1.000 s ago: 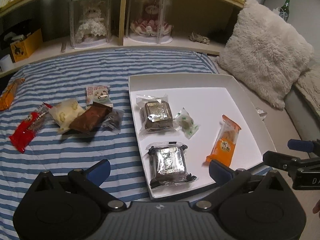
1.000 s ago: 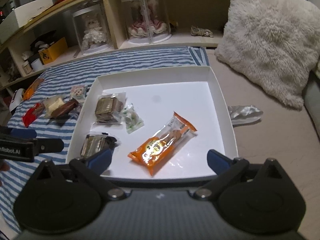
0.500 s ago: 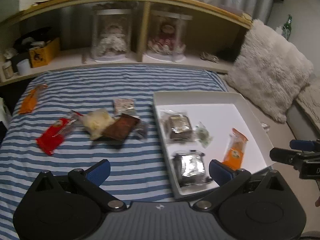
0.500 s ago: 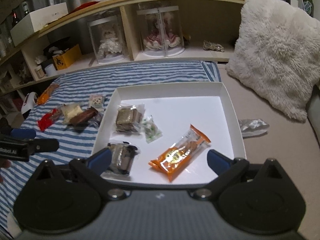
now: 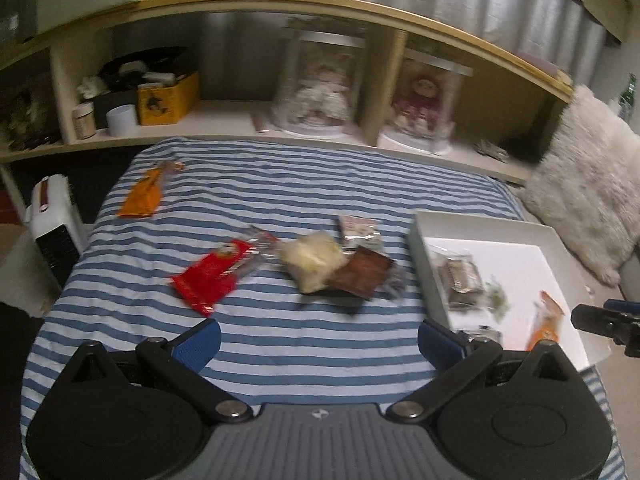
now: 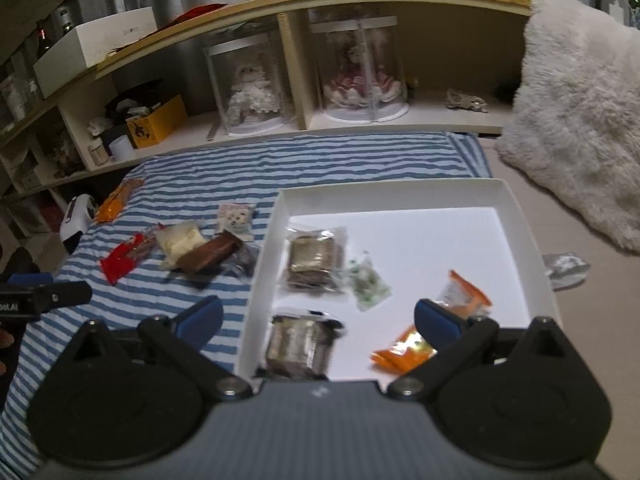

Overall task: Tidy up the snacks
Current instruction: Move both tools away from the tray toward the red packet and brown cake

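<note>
A white tray [image 6: 516,216] lies on the bed and holds two dark wrapped cakes [image 6: 314,260], a green candy [image 6: 368,284] and an orange packet [image 6: 436,336]. Loose snacks lie on the striped blanket to its left: a red packet [image 5: 218,276], a pale bun [image 5: 314,258], a brown bar [image 5: 362,276], a small pink packet [image 5: 360,230] and an orange packet [image 5: 146,196] farther back. My left gripper [image 5: 318,338] is open and empty, above the blanket in front of the loose snacks. My right gripper [image 6: 318,320] is open and empty over the tray's near edge.
A wooden shelf [image 6: 360,120] with two doll cases runs behind the bed. A fluffy white pillow [image 6: 580,120] leans at the right. A crumpled silver wrapper [image 6: 566,268] lies right of the tray. A white heater [image 5: 48,220] stands left of the bed.
Both grippers have pulled back and up and swung left. The view is wider, and the loose snacks now sit ahead of the left gripper. Nothing was picked up.
</note>
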### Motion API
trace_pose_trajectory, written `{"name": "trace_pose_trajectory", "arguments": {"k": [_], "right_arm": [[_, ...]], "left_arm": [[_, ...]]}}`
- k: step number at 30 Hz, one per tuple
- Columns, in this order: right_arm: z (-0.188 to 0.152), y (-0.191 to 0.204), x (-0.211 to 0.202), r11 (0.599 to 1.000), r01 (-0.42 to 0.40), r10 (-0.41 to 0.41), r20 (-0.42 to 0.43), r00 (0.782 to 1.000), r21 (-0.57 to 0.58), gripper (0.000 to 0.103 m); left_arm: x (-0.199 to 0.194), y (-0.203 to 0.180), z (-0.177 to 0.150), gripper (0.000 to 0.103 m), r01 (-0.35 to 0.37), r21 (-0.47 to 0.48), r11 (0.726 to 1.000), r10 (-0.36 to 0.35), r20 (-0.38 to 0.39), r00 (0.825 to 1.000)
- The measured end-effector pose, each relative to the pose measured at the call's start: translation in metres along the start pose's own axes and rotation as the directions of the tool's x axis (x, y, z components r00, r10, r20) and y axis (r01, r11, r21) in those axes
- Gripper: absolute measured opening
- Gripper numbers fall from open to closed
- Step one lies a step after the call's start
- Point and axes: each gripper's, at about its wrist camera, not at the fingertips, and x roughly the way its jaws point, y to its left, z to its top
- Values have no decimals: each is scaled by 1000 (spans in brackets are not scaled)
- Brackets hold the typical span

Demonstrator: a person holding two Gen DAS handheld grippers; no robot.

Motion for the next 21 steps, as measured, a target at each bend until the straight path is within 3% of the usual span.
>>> {"name": "trace_pose_trajectory", "arguments": {"k": [16,21], "right_arm": [[14,86,72,987,-155,155,12,988,51,103],[8,103,93,992,-101,95,83,992,74,103]], "left_arm": [[32,87,15,103,-95,-134,987,103,53,993],[57,98,22,103,-102,-144,984,115,81,990]]}}
